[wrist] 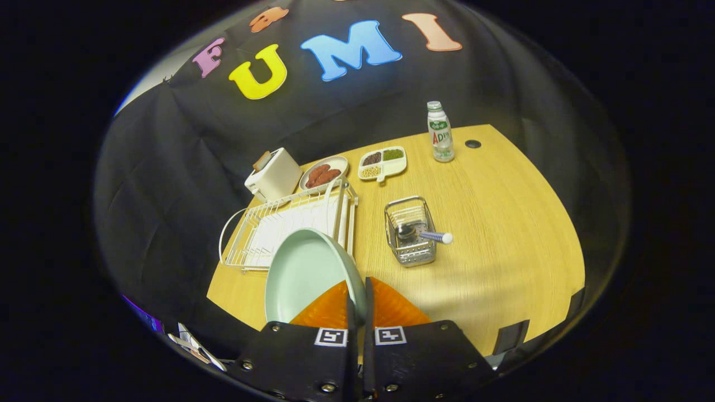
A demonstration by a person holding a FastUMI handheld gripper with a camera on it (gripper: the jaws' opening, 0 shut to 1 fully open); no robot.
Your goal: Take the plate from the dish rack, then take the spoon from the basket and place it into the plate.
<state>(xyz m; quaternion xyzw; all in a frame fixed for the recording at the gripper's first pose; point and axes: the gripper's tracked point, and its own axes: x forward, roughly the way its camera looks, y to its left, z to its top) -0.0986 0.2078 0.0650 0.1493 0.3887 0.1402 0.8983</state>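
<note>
- Pinching the rim of the pale green plate [304, 273], the gripper [357, 301] has both fingers closed on it, and the plate is lifted over the near end of the white dish rack [290, 226].
- To the right, the wire basket [410, 231] stands on the wooden table [503, 223] with the spoon [433, 237] inside, handle pointing right.
- Farther away are a toaster [273, 174], two food dishes and a bottle [440, 132].

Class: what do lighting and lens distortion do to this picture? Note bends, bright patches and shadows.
Gripper view: fisheye bends the table edges; a bright patch lies on the wood below the basket; the surroundings fall dark; the plate, gripped at its rim by the gripper, looks oversized.
</note>
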